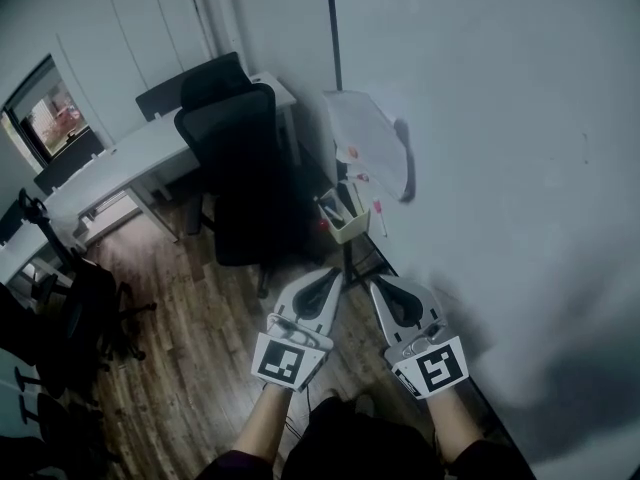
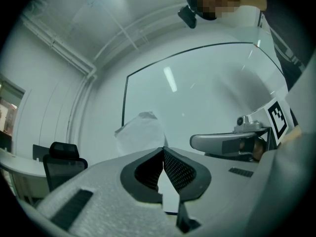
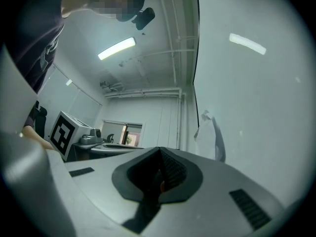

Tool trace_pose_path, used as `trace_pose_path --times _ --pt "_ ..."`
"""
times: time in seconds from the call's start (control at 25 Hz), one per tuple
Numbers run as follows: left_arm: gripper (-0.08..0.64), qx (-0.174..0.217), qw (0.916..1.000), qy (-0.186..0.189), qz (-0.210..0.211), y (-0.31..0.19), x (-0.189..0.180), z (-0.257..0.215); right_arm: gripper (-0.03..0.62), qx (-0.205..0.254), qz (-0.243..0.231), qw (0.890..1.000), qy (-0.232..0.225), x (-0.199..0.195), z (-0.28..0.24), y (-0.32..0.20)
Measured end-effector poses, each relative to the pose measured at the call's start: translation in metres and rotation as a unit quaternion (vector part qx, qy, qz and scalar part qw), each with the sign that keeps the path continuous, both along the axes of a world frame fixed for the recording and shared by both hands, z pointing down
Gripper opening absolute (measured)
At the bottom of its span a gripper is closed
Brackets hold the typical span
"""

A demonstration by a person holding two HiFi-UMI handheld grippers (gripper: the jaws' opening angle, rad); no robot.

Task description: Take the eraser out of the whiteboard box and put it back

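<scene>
At lower centre of the head view, the left claw (image 1: 332,276) and the right claw (image 1: 379,288) are held side by side, close together but not touching, both pointing toward the whiteboard box (image 1: 345,230). Left claw: jaws closed tip to tip, nothing between them, as the left gripper view confirms. Right claw: jaws likewise closed, with no object gripped, as the right gripper view shows. Each claw carries its marker cube, left (image 1: 288,360) and right (image 1: 432,368), nearest the person's forearms.

The whiteboard box hangs at the lower edge of the whiteboard (image 1: 500,148), ahead of both claws and clearly apart from them. Dark items stand inside it; the eraser cannot be told apart among them. A white paper sheet (image 1: 370,143) is fixed to the whiteboard above the box, one edge curling away from the board.

Left of the box stands a black office chair (image 1: 235,158), drawn up to a white surface (image 1: 120,163). The floor (image 1: 200,328) is dark wood plank.
</scene>
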State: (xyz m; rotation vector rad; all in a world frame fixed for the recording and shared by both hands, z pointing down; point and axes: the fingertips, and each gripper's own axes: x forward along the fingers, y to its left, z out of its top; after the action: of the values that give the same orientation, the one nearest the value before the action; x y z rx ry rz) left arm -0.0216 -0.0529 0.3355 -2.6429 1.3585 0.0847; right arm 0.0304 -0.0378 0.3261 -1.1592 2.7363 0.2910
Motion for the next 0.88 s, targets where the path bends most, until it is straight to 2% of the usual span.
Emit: trace_pose_path --times 0.16,0.36,0.88 --pt "0.005 -0.004 1.0 -0.001 0.002 -0.02 -0.009 0.003 0.003 -0.005 0.005 1.0 -0.002 -0.008 0.005 -0.019" --pt "0.005 -0.006 0.9996 -0.004 0.026 -0.053 -0.017 0.01 0.003 -0.013 0.027 1.0 -0.004 -0.018 0.011 -0.049" --pt "0.005 -0.019 0.9941 -0.009 0.106 -0.153 -0.045 0.029 0.003 -0.024 0.125 0.992 -0.003 -0.042 0.025 -0.127"
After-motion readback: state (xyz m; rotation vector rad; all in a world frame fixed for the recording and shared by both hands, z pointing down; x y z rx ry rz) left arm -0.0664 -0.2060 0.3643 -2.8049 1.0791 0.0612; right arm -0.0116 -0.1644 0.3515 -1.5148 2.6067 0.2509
